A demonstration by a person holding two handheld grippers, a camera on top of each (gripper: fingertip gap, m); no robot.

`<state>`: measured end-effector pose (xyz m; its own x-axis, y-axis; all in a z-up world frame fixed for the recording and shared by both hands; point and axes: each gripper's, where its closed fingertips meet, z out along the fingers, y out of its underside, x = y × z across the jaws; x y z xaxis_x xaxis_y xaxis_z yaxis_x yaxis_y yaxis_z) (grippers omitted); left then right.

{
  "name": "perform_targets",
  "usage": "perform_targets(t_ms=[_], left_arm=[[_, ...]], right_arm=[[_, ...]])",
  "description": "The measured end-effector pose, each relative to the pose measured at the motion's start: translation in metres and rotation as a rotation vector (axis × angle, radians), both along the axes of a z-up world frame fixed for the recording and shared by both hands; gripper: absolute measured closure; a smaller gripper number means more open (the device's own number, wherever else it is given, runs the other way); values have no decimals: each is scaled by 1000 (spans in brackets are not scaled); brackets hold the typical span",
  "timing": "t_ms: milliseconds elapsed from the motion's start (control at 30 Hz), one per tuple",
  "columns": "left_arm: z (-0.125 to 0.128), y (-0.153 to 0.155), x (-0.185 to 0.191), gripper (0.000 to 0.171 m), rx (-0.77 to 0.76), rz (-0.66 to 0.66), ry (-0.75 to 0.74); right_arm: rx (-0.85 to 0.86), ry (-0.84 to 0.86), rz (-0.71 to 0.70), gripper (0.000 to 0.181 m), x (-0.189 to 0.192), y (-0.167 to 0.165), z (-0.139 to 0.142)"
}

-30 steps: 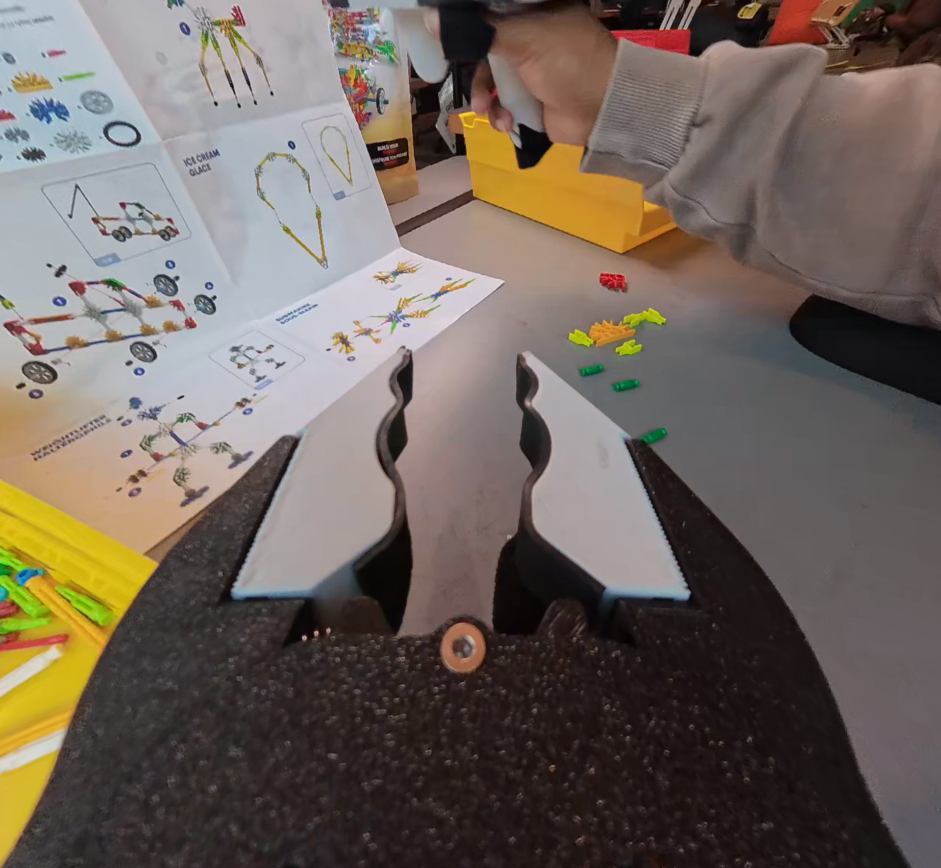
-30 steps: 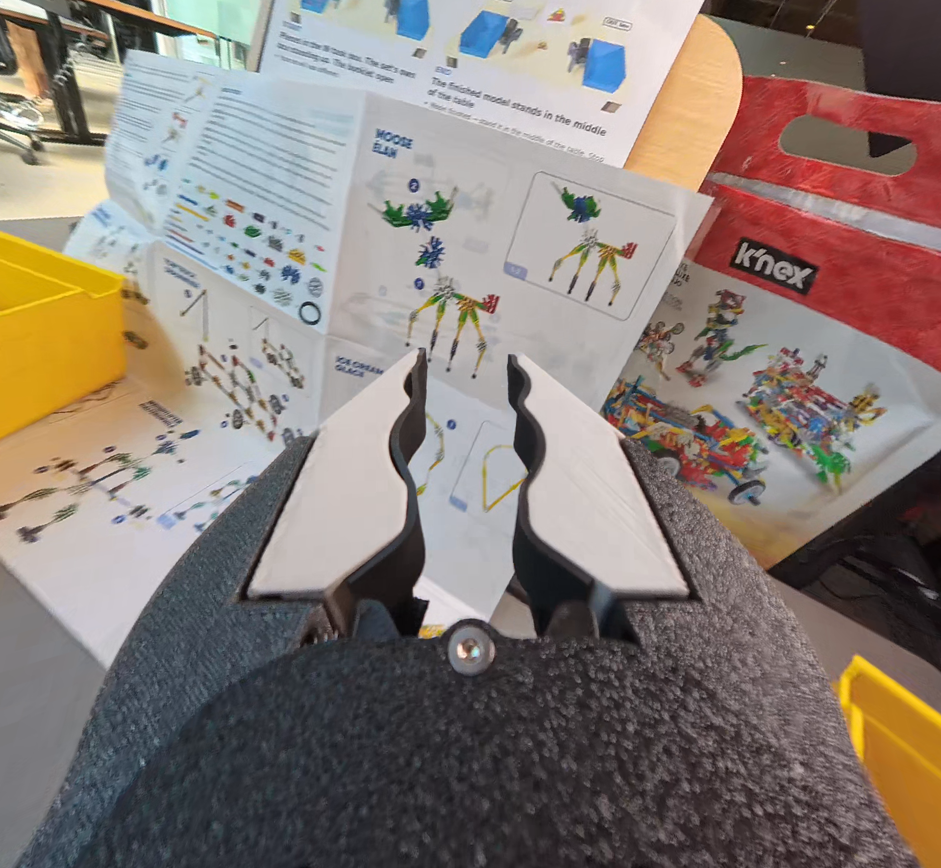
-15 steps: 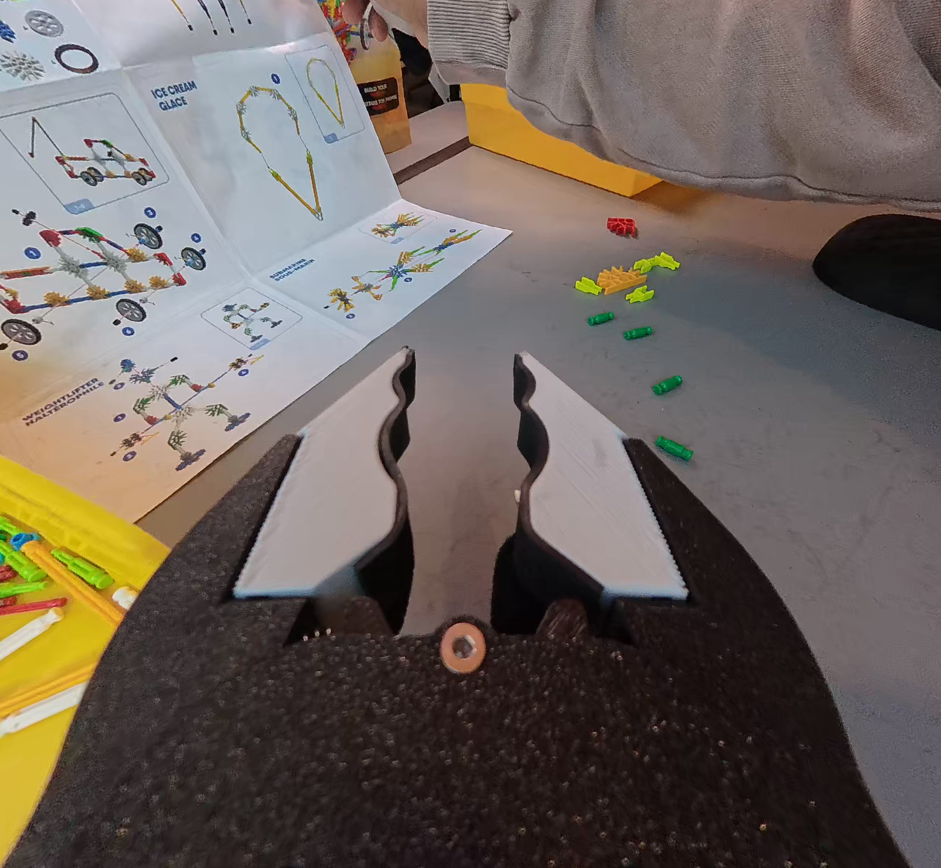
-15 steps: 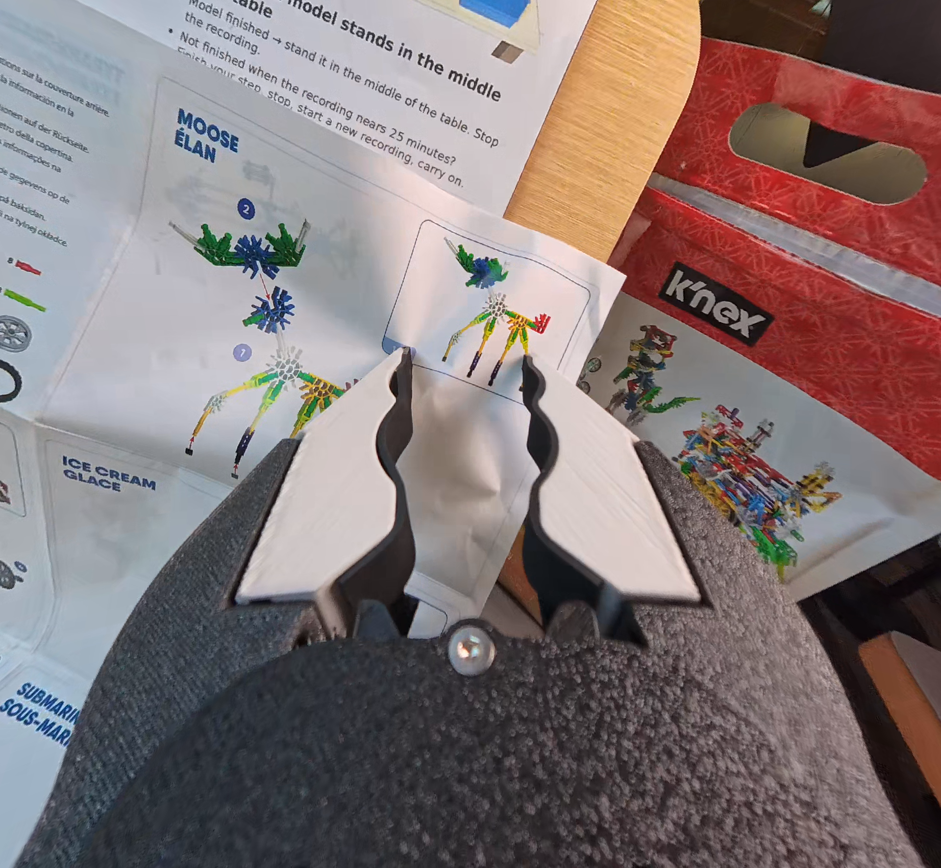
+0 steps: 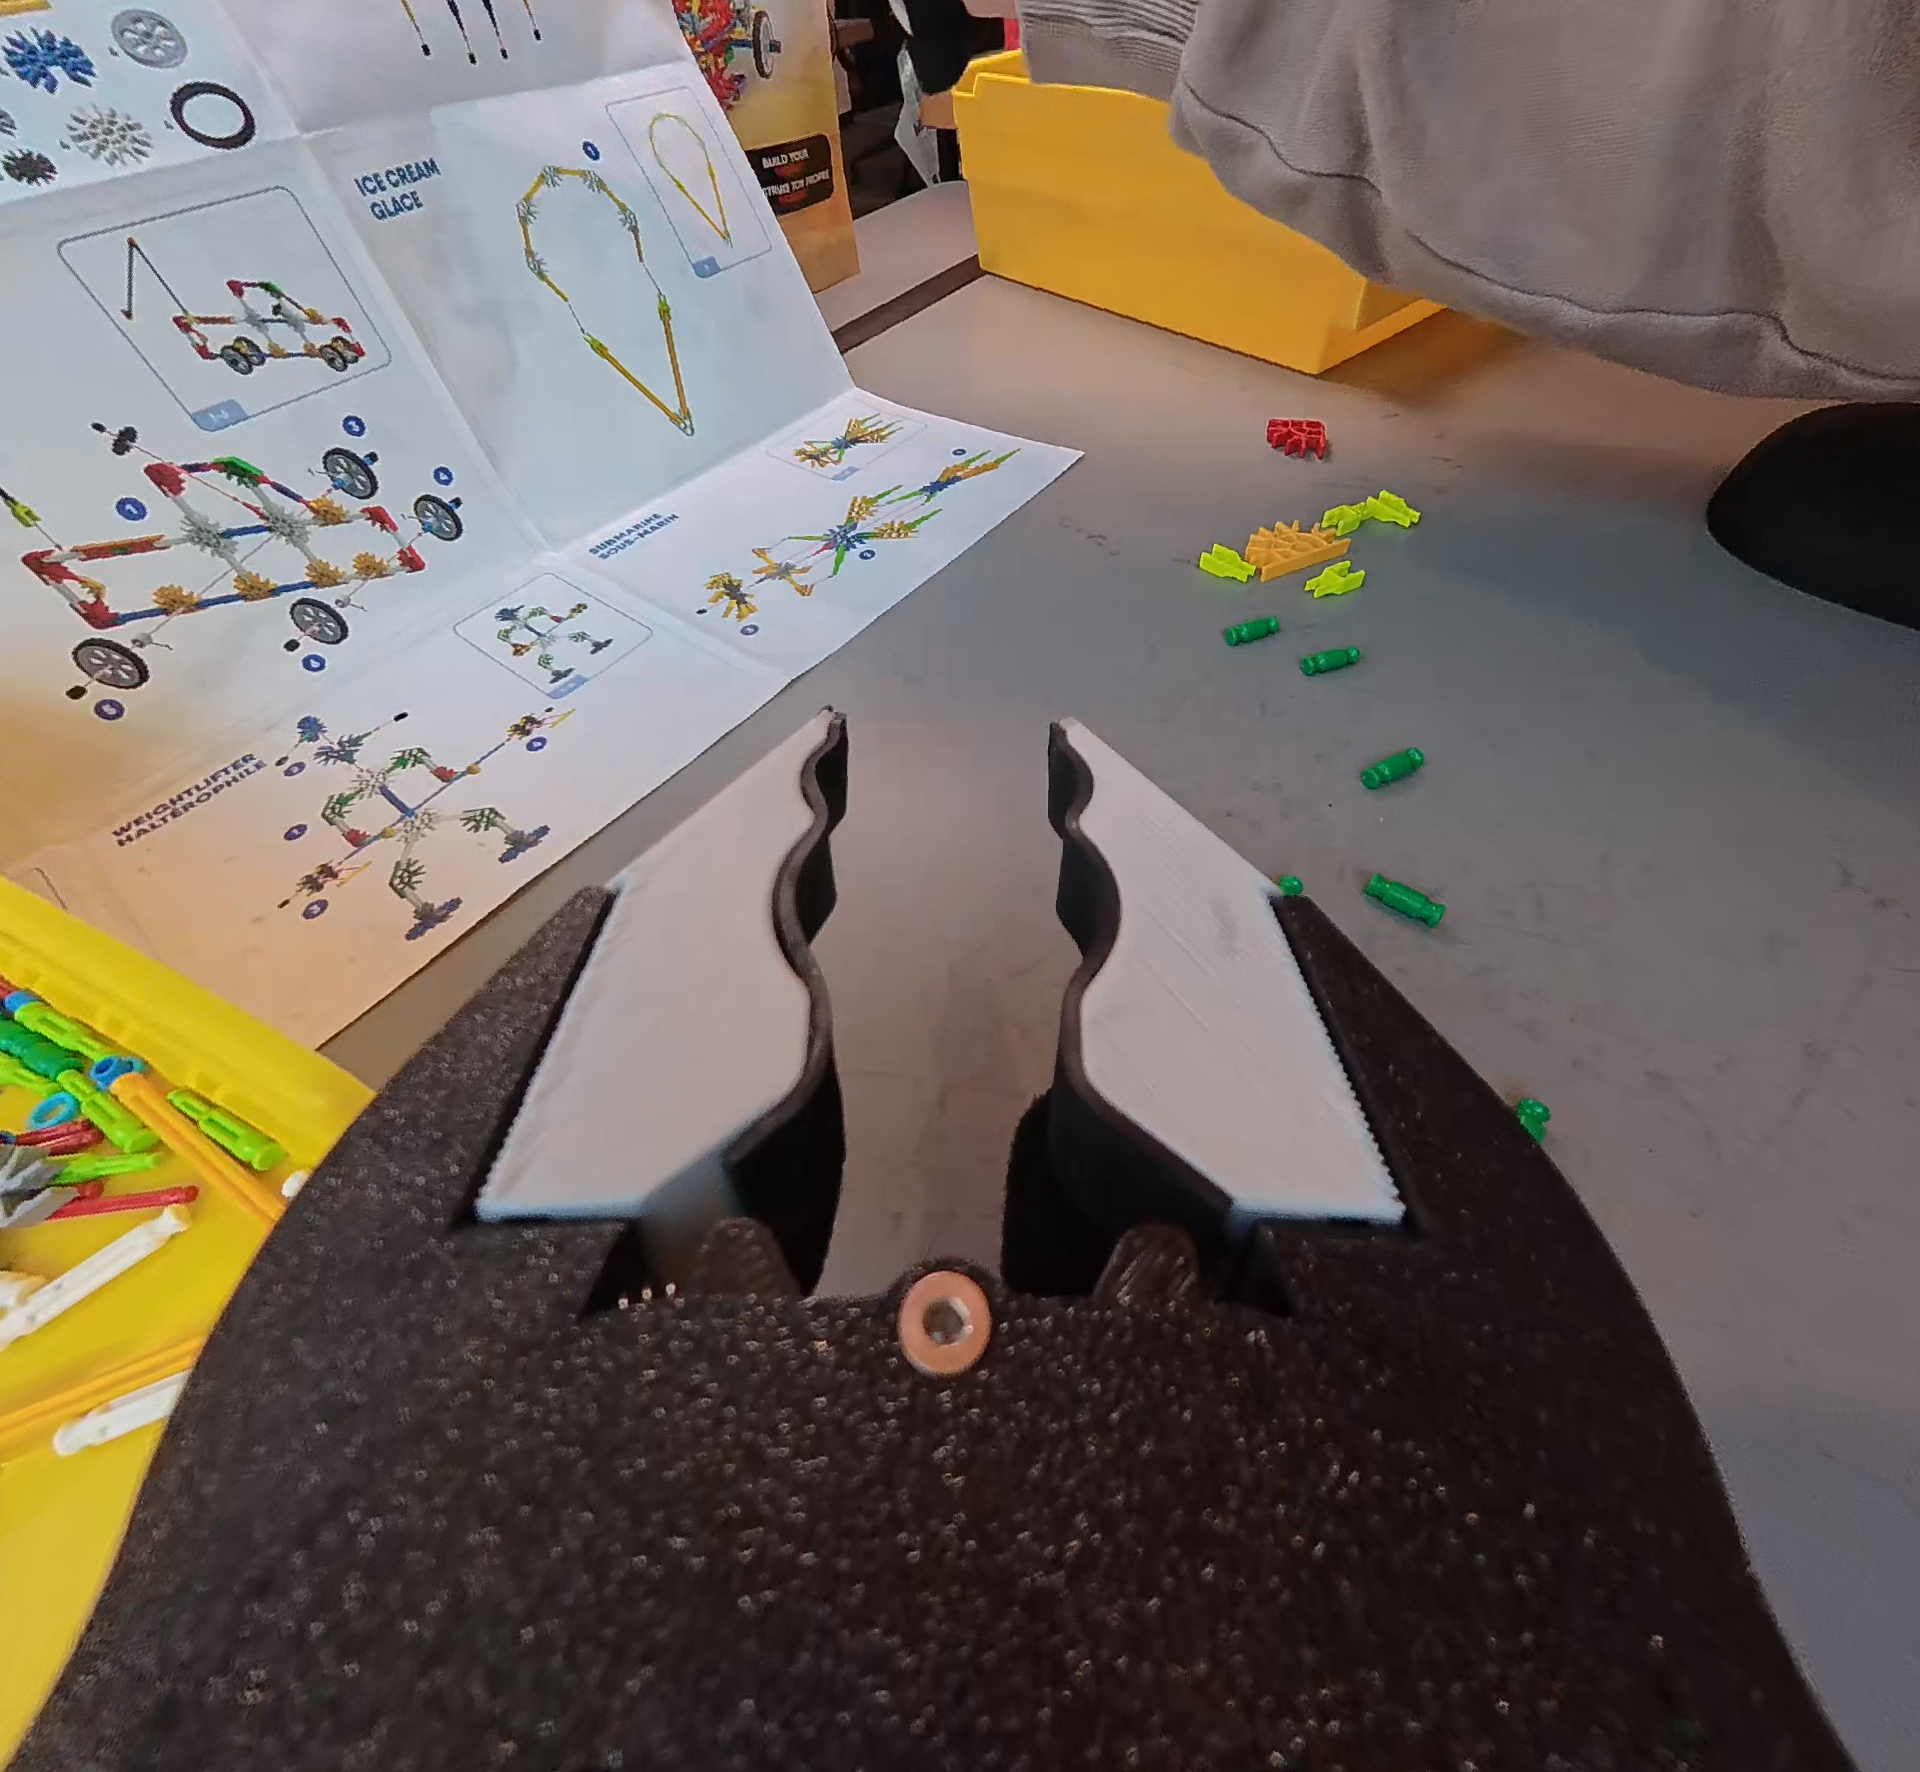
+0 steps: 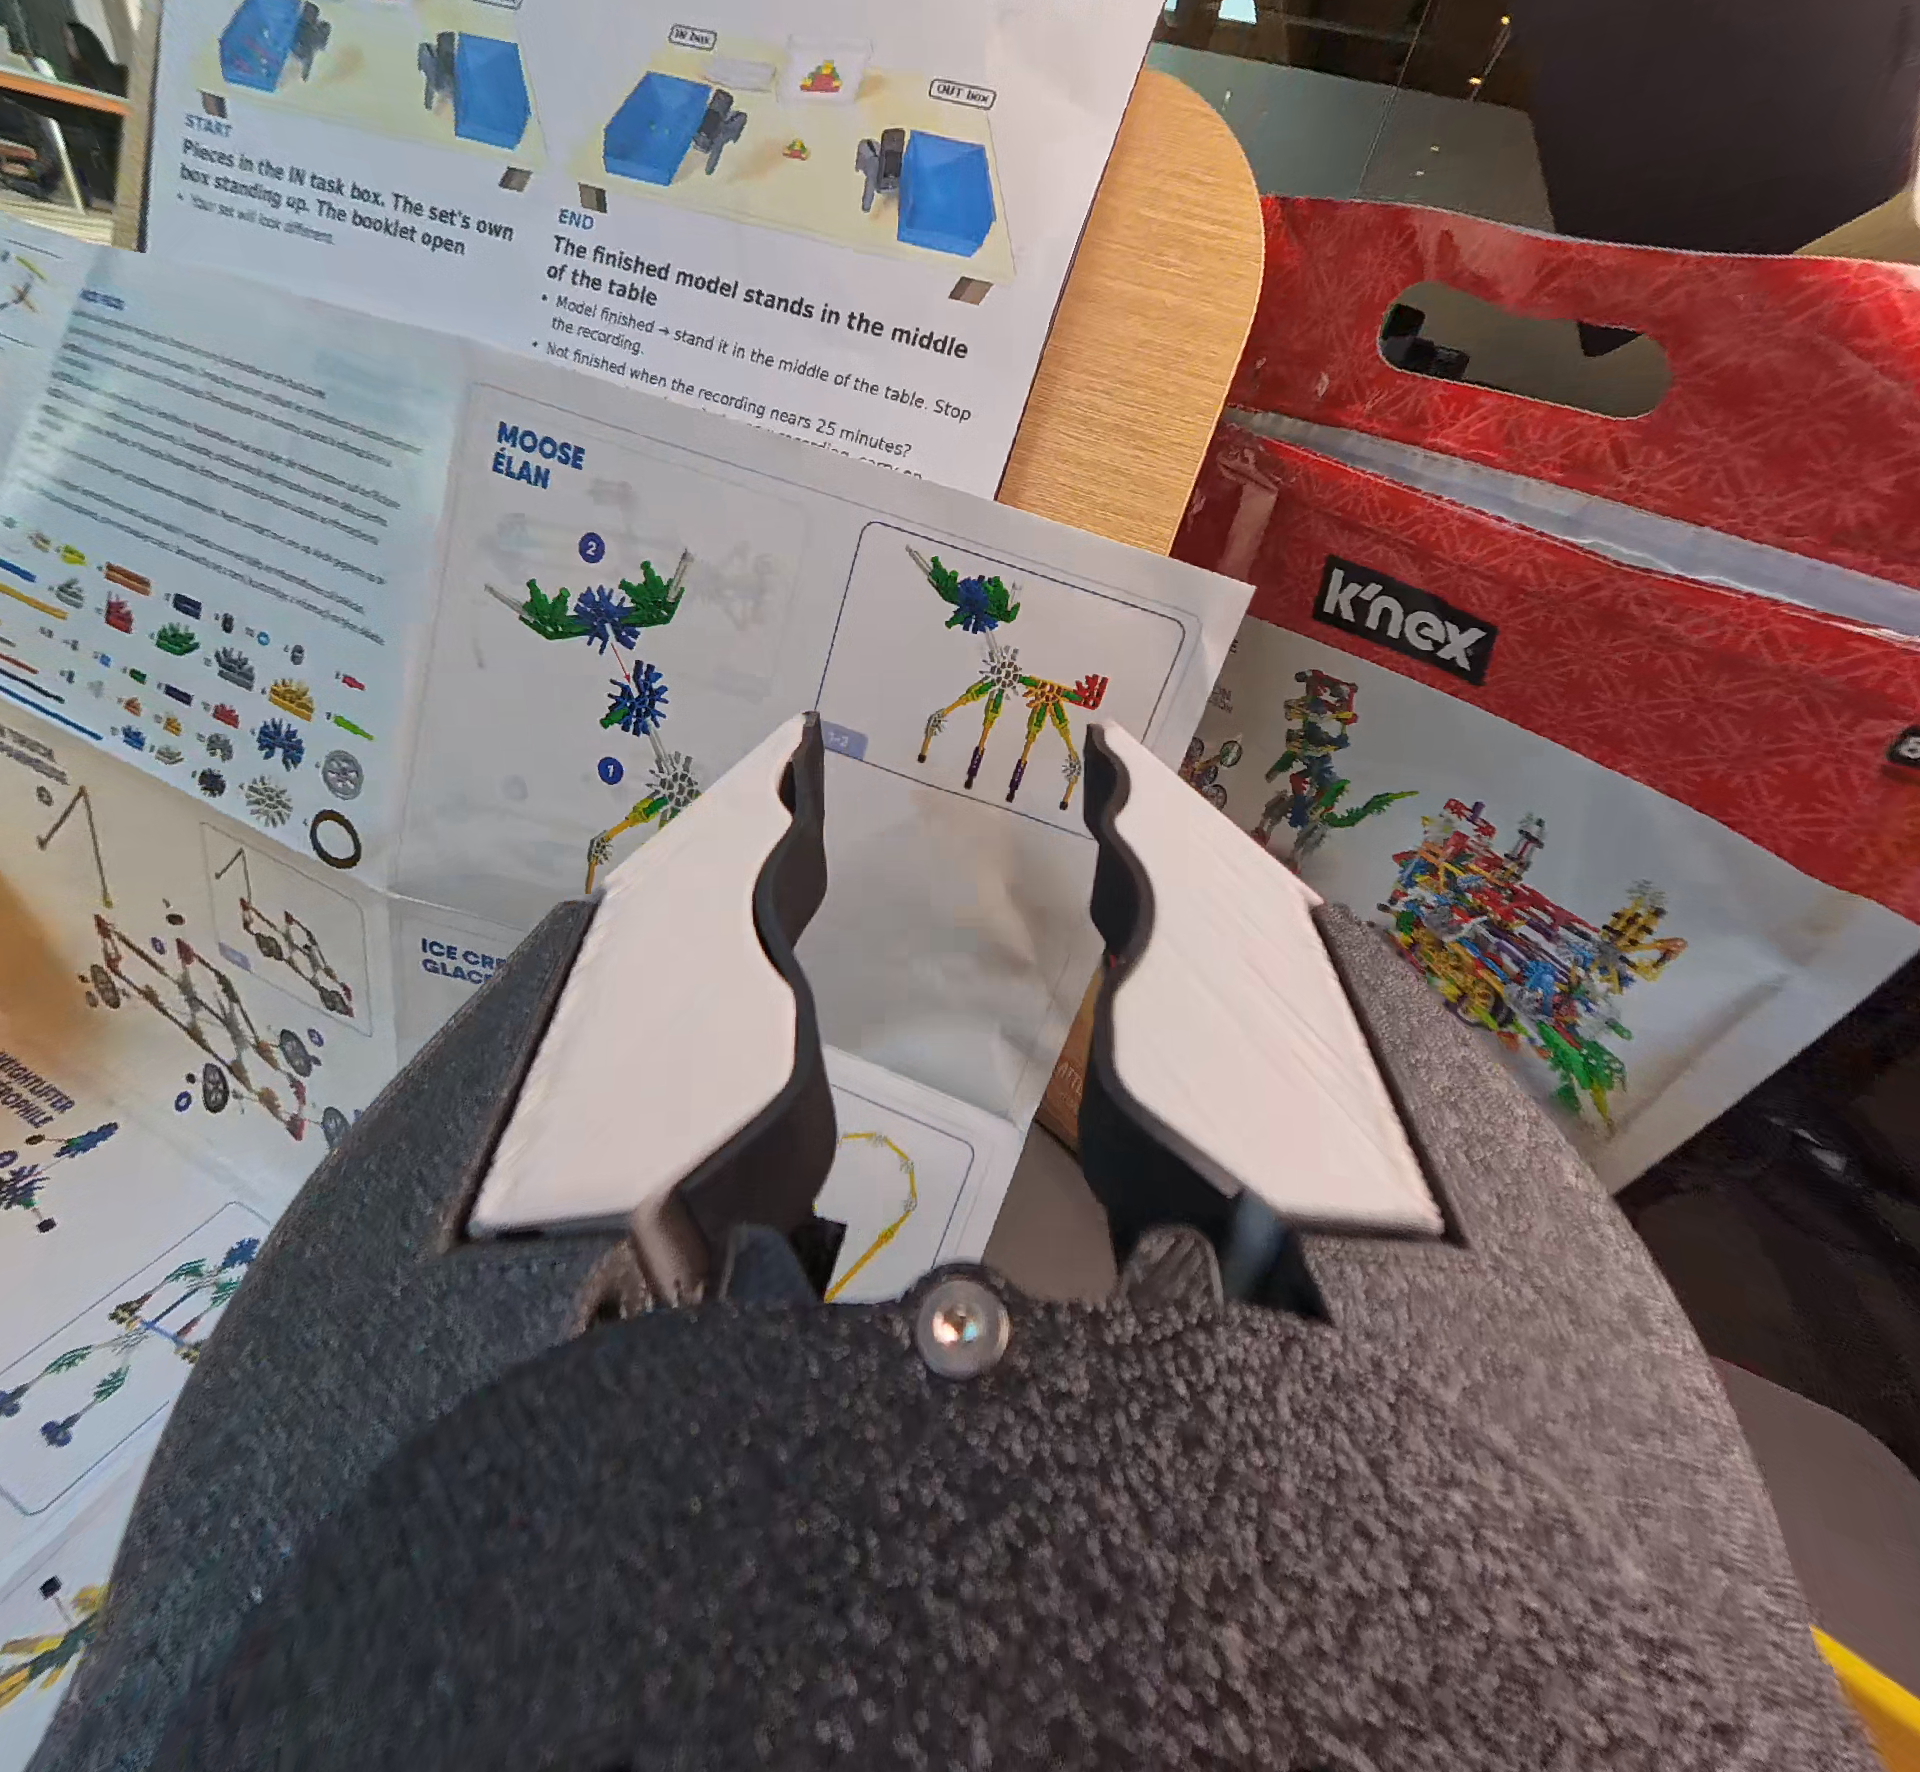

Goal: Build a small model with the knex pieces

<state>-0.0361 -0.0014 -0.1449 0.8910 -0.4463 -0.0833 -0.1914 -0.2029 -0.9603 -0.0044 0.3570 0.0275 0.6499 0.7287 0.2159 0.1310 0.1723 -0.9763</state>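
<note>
The left gripper point(image 5: 943, 735) hangs low over the grey counter point(image 5: 1558, 1151), its two white fingers point(image 5: 686, 1005) spread apart with only bare counter showing in the gap and nothing pinched. Just to its left, the lower flap of a large unfolded white instruction sheet with coloured model drawings point(image 5: 436, 496) lies flat on the counter, while the rest of the sheet stands up toward the counter's far edge. At the near left corner sits a yellow plastic bin of mixed construction rods and connectors point(image 5: 125, 1140). To the right of the fingers, several small green plastic rods point(image 5: 1403, 899) lie scattered and apart, and farther off a cluster of yellow-green clips around an orange fan-shaped connector point(image 5: 1294, 546) and a small red connector point(image 5: 1297, 436) rest near a second yellow plastic bin point(image 5: 1132, 236). A hand in a grey sleeve point(image 5: 1558, 112) reaches across above them. The right gripper point(image 6: 948, 730) is raised in front of the standing sheet point(image 6: 644, 600), fingers point(image 6: 665, 995) likewise spread and empty, with a blank patch of the paper showing in the gap; whether the tips touch the paper cannot be told. Behind the sheet are a printed white page point(image 6: 675, 112) on a wooden board point(image 6: 1143, 320), and to the right a red and white toy-set bag with a cut-out handle point(image 6: 1558, 683).
</note>
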Motion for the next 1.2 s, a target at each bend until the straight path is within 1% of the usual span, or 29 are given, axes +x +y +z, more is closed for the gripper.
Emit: perform_targets(t_ms=[133,333,433,500,567,667,800,900,1000,1067,1133,1200], left_arm=[[3,0,-4,132,16,26,6],[10,2,-17,128,35,90,-23],[10,3,-18,127,35,90,-27],[11,2,-17,127,49,90,-16],[14,2,-16,127,68,87,-3],[19,-1,-14,126,87,74,9],[22,-3,-17,128,111,75,31],[16,-1,-17,128,75,64,15],[8,-3,-11,129,7,21,-34],[5,-4,-7,130,-16,-2,-36],[-1,-5,-5,130,-39,-14,7],[-10,-6,-3,130,-55,-21,94]], right_arm=[[-12,58,31,133,17,-39,-4],[-96,66,113,135,40,-109,-42],[-110,80,126,140,48,-130,-58],[-100,84,133,145,48,-134,-65],[-130,54,148,145,42,-133,-75],[-157,96,207,149,34,-140,-73],[-135,89,238,150,31,-148,-71],[-140,89,270,152,30,-151,-72],[-151,91,287,153,28,-152,-75],[-155,80,302,154,25,-155,-77],[-152,65,320,154,22,-159,-78],[-135,46,341,154,20,-165,-75]])
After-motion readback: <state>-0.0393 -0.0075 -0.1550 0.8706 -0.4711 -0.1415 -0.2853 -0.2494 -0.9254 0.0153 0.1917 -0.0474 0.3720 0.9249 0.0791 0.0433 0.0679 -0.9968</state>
